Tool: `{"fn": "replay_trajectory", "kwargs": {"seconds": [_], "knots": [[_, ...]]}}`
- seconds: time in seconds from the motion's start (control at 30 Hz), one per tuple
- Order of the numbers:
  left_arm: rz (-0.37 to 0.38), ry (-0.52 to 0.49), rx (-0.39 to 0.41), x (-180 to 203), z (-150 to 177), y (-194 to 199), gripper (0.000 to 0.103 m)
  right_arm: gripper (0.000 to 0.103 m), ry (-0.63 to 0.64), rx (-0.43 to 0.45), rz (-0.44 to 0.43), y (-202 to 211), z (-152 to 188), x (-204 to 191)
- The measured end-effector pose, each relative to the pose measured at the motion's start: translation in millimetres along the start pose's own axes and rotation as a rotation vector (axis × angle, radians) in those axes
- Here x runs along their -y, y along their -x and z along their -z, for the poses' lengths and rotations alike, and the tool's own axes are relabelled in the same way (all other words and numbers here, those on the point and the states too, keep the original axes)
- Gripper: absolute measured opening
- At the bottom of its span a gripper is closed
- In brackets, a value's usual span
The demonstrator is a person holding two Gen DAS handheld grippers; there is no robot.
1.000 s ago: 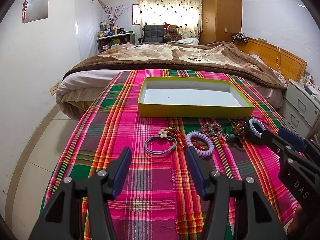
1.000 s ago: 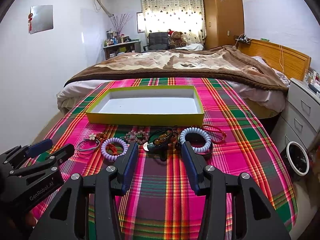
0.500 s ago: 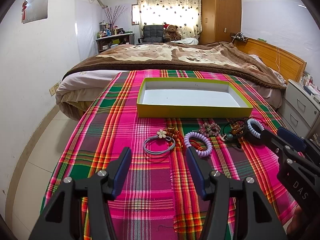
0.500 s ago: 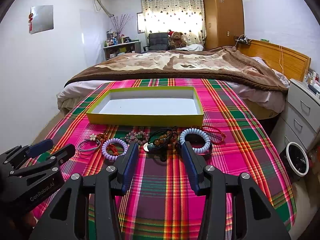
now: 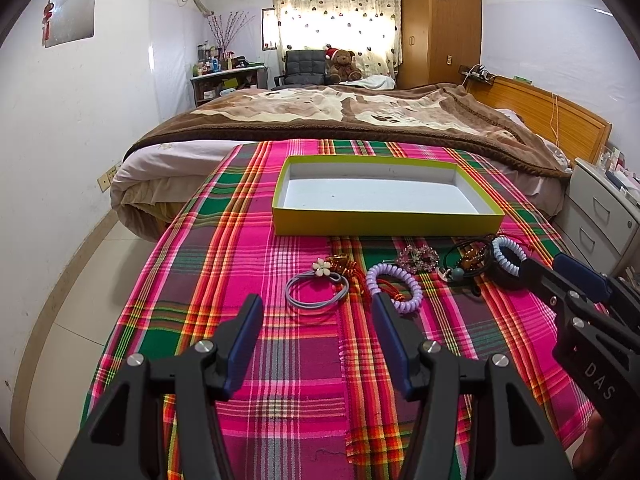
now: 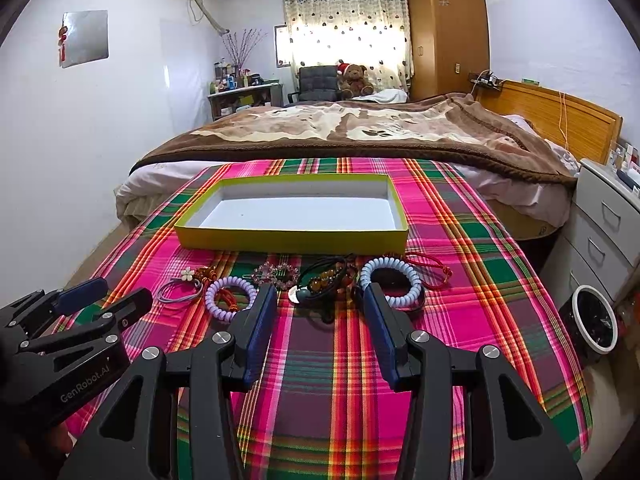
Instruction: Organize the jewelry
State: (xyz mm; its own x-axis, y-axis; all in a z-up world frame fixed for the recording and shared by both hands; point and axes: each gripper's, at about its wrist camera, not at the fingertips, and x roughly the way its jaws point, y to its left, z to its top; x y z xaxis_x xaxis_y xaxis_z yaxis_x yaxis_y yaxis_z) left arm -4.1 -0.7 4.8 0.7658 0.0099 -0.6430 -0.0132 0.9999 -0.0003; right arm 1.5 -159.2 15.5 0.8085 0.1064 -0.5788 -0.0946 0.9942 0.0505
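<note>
Several jewelry pieces lie in a row on the plaid cloth in front of an empty yellow box [image 5: 384,227] [image 6: 292,242]. From left to right they are a grey hair tie with a white flower [image 5: 316,290] [image 6: 176,296], a purple coil bracelet [image 5: 414,296] [image 6: 210,298], a crystal clip [image 5: 418,258] [image 6: 276,272], a dark beaded bracelet [image 5: 466,264] [image 6: 324,276] and a light-blue coil tie [image 5: 506,256] [image 6: 390,262]. My left gripper [image 5: 316,308] [image 6: 100,296] hovers open just short of the hair tie and purple coil. My right gripper [image 6: 319,296] [image 5: 560,276] hovers open before the beaded bracelet. Neither holds anything.
A red cord [image 6: 432,276] trails at the right end of the row. Behind the box lies a bed with a brown blanket [image 5: 360,120]. A grey drawer unit [image 6: 608,232] and a round bin [image 6: 592,320] stand right of the table. The cloth's left edge drops to the floor.
Both grippers have stayed almost still and open. The jewelry and the box have not moved.
</note>
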Motion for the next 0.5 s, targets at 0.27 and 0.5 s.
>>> {"fn": "replay_trajectory", "kwargs": {"seconds": [0.27,0.5], "knots": [[0.006,-0.005,0.000,1.3,-0.9,2.7,0.058,0.046,0.001,-0.002,-0.004,-0.1,-0.1,-0.7],[0.009,0.016,-0.021,-12.4,-2.8,-5.8,0.058,0.046,0.012,-0.016,-0.024,-6.4,-1.1,-3.4]]}}
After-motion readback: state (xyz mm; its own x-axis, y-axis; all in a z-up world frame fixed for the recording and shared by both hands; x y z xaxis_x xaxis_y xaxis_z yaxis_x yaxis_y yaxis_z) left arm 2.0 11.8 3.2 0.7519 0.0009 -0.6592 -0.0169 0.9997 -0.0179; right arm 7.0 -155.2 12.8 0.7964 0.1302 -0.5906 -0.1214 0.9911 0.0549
